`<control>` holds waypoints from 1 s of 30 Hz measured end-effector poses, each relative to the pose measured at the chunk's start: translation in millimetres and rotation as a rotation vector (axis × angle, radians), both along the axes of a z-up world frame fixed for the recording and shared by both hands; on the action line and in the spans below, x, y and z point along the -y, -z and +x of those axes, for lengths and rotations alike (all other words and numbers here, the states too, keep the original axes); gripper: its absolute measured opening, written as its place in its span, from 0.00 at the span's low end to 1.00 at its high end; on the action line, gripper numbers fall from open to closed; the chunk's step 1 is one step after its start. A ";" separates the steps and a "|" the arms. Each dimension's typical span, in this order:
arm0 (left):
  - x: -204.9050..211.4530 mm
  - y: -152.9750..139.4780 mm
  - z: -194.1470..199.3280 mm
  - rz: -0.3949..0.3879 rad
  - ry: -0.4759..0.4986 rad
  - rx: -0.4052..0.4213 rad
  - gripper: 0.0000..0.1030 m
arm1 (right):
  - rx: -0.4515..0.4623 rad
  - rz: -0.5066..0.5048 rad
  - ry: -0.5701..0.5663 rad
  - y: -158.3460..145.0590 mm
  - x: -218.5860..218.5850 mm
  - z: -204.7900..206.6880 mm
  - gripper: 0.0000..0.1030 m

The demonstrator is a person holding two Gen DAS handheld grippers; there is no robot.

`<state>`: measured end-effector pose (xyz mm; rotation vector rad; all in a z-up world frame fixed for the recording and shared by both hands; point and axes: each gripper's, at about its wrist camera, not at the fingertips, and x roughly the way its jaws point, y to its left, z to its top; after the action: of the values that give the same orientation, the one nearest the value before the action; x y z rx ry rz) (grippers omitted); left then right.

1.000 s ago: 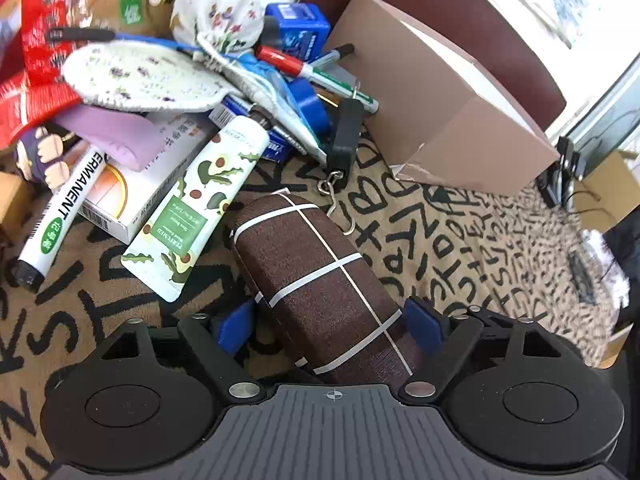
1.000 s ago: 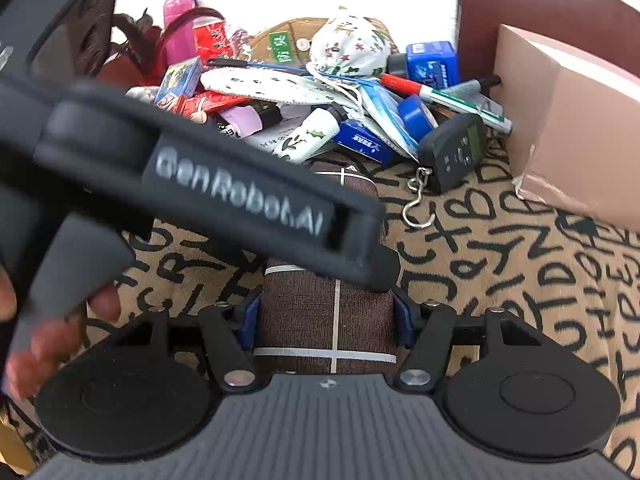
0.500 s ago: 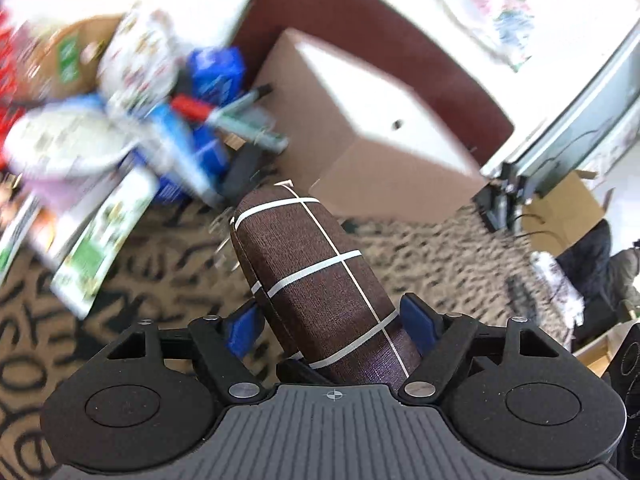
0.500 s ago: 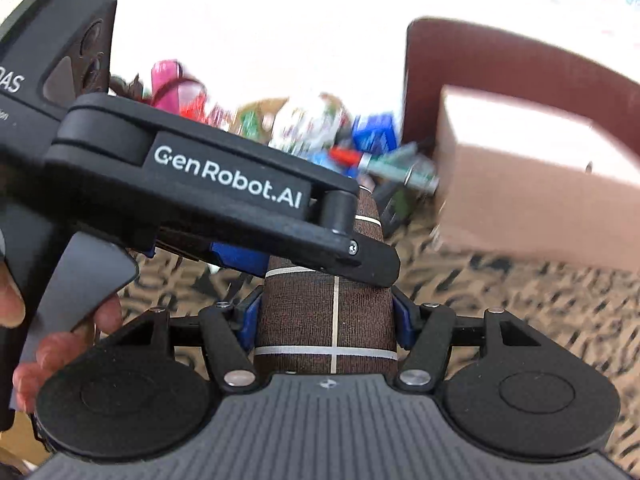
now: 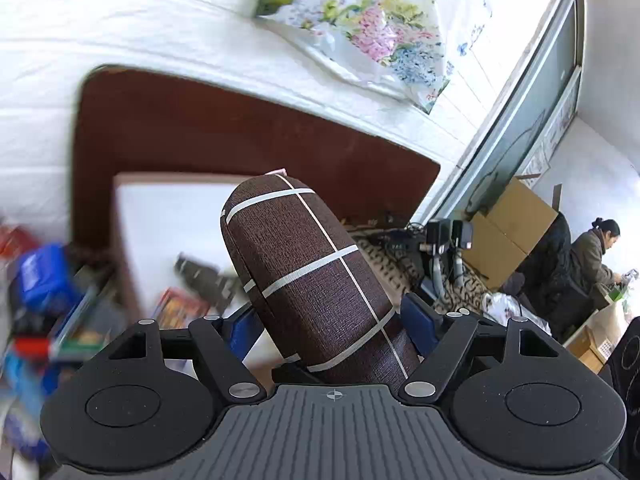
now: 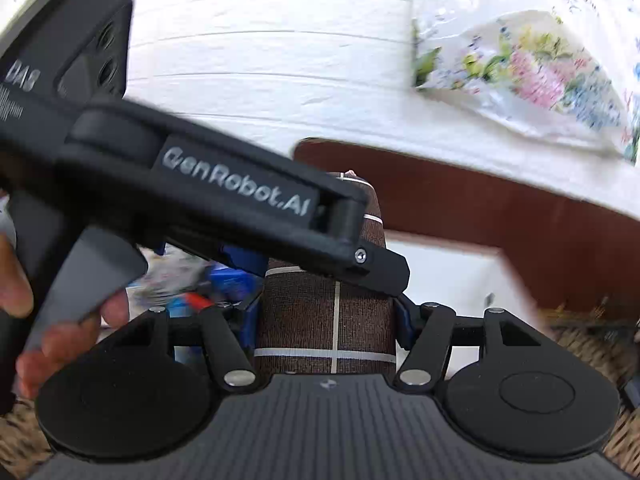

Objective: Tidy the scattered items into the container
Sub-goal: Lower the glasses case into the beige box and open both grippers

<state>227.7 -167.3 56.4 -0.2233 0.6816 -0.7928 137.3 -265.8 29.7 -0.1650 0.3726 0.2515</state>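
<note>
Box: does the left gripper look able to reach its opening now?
Probably yes. The left gripper holds the case with the open box just ahead, nothing between. The right gripper clamps the case too, so both must move together.

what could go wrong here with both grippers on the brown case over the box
1. Both the left gripper and the right gripper clamp the brown fabric case with white stripes. If the hands drift apart or twist, it may slip or jam.
2. The open cardboard box with white inside already holds a few blurred items, so the long case might land on them and sit crooked.
3. The left gripper's body crosses the right wrist view, hiding part of the drop spot.
</note>
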 end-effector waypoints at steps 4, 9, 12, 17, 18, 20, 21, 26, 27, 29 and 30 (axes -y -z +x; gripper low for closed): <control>42.1 7.7 39.6 0.045 0.026 0.016 0.74 | -0.042 0.005 0.029 4.7 31.5 46.2 0.65; 83.5 41.1 90.2 0.022 0.067 -0.043 0.74 | -0.119 -0.001 0.071 24.5 68.8 90.2 0.65; 99.4 59.5 110.0 0.015 0.072 -0.081 0.74 | -0.157 0.006 0.080 38.1 86.1 109.5 0.65; 116.2 83.5 133.2 0.024 0.085 -0.152 0.75 | -0.199 -0.015 0.079 59.1 101.4 128.0 0.65; 119.7 86.8 136.2 0.028 0.086 -0.159 0.75 | -0.206 -0.013 0.079 62.4 104.2 130.6 0.65; 126.0 93.0 141.3 0.036 0.085 -0.173 0.77 | -0.217 -0.008 0.081 68.4 109.1 135.3 0.65; 128.8 96.1 143.8 0.039 0.083 -0.182 0.79 | -0.223 -0.004 0.082 71.4 111.3 137.5 0.65; 139.7 113.8 160.0 0.100 0.073 -0.320 0.97 | -0.303 -0.008 0.111 87.8 118.2 151.7 0.67; 139.8 117.1 162.0 0.112 0.071 -0.359 0.99 | -0.314 -0.018 0.100 89.8 117.3 151.9 0.71; 136.5 120.6 161.3 0.099 0.098 -0.380 1.00 | -0.316 -0.007 0.065 89.7 113.8 147.0 0.89; 134.9 121.0 159.3 0.098 0.110 -0.377 1.00 | -0.293 -0.013 0.071 87.7 110.9 142.9 0.92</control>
<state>387.0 -302.2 -64.6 -0.2508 1.0937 -0.8284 280.2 -376.7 -58.0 -0.1272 0.6700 0.2033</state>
